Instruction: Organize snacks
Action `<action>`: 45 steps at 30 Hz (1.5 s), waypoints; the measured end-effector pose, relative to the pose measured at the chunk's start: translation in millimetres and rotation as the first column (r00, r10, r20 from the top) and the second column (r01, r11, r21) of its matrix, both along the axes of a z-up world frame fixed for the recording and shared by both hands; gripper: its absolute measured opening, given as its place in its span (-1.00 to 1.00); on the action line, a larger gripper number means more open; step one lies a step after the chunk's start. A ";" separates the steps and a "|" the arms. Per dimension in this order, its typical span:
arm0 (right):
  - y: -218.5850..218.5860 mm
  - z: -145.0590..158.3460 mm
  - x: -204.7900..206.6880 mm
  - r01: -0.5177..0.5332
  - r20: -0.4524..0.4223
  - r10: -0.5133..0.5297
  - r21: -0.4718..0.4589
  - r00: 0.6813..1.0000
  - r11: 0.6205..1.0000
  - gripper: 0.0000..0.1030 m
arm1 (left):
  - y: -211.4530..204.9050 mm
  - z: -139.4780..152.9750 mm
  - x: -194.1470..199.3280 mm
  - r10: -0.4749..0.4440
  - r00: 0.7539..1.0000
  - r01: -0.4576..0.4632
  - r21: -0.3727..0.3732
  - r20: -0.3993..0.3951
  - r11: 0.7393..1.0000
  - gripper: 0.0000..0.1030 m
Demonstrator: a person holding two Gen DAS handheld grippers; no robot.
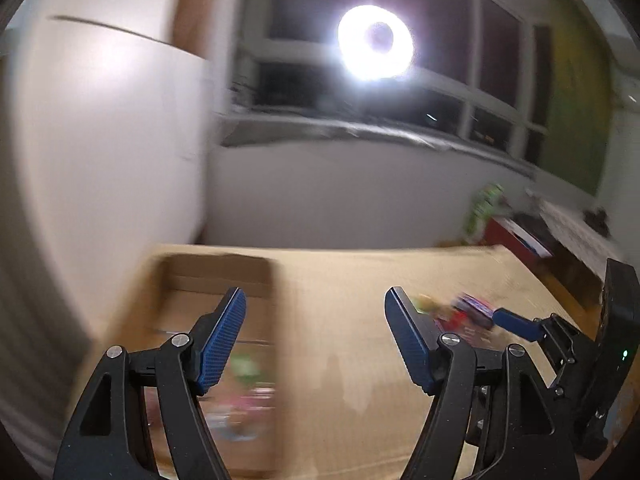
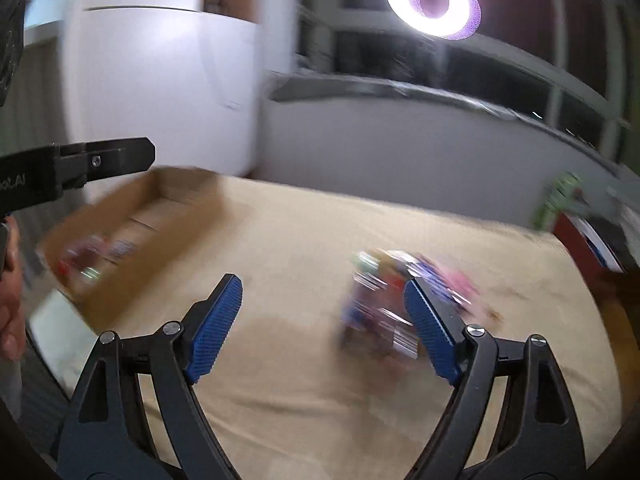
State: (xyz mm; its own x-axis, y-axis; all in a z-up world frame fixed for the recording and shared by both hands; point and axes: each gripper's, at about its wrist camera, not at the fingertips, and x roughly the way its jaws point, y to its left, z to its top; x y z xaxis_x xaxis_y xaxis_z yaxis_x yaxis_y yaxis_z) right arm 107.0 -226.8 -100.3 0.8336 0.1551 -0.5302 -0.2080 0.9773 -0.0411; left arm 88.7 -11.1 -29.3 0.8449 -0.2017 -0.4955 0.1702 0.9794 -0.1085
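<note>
A: Left gripper (image 1: 316, 336)?
B: Jaws spread wide, nothing between the blue pads (image 1: 222, 344). Its black body pokes in at the left edge of the right wrist view.

A: Right gripper (image 2: 324, 328)?
B: Also spread wide, nothing gripped. From the left wrist view it sits at the far right, one blue fingertip showing.

A: Sharpness?
B: Both views motion-blurred.

We saw matt brown corrugated cardboard in the open box (image 2: 168, 216), a smooth matt tan bench (image 2: 288, 264), glossy foil-like snack packets (image 2: 384, 300), and ribbed blue rubbery pads (image 1: 222, 344) on matt black plastic hand-held grippers with shiny metal pins.
</note>
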 end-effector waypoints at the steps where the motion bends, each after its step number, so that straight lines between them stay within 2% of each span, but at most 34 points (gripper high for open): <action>1: -14.8 -2.3 -1.2 0.031 -0.006 -0.031 0.014 1.000 0.999 0.67 | -14.6 -5.7 5.4 -0.040 0.999 0.040 -0.003 -0.014 0.999 0.40; 3: -35.1 -4.3 -2.1 0.066 -0.018 -0.065 0.027 0.998 0.997 0.67 | -50.0 -19.7 16.1 -0.117 0.992 0.118 0.016 -0.050 0.993 0.40; 7: -49.0 -4.1 -0.7 0.070 -0.016 -0.069 0.036 0.997 0.997 0.67 | -81.1 -34.2 21.2 -0.191 0.978 0.194 0.037 -0.087 0.980 0.40; 14: -34.0 -31.9 19.3 0.003 -0.080 0.001 0.054 0.997 0.999 0.67 | -89.5 -50.8 49.0 -0.172 0.972 0.181 0.044 -0.157 0.982 0.40; 19: -29.9 -47.6 32.9 -0.011 -0.107 0.018 0.059 0.994 0.998 0.66 | -105.3 -72.2 69.3 -0.209 0.950 0.217 0.007 -0.231 0.976 0.39; 21: -31.7 -50.8 38.5 -0.008 -0.118 0.015 0.062 0.993 0.998 0.58 | -111.2 -80.5 75.6 -0.232 0.940 0.238 -0.006 -0.250 0.971 0.40; 24: -36.1 -49.4 46.7 0.006 -0.128 0.002 0.059 0.992 0.998 0.13 | -115.7 -93.8 86.9 -0.245 0.927 0.249 -0.022 -0.286 0.968 0.36; 26: -37.1 -50.0 51.3 0.003 -0.129 0.003 0.049 0.992 0.999 -0.23 | -115.3 -100.0 90.8 -0.253 0.919 0.255 -0.031 -0.302 0.966 -0.15; 28: -36.8 -49.9 52.6 -0.003 -0.129 0.009 0.046 0.992 0.999 -0.26 | -115.5 -105.2 91.3 -0.281 0.906 0.277 -0.058 -0.317 0.959 -0.42; 31: -37.5 -48.3 50.0 -0.007 -0.129 0.013 0.050 0.992 0.999 -0.31 | -117.6 -103.6 88.2 -0.277 0.910 0.278 -0.041 -0.309 0.960 -0.43; 34: -40.5 -46.9 44.0 -0.014 -0.130 0.024 0.076 0.991 0.997 -0.46 | -115.9 -101.0 86.8 -0.273 0.913 0.275 -0.037 -0.304 0.961 -0.45; 45: -51.7 -37.5 -2.8 0.012 -0.129 0.000 0.092 0.992 0.996 -0.48 | -95.4 -84.8 56.2 -0.265 0.927 0.264 -0.040 -0.266 0.964 -0.46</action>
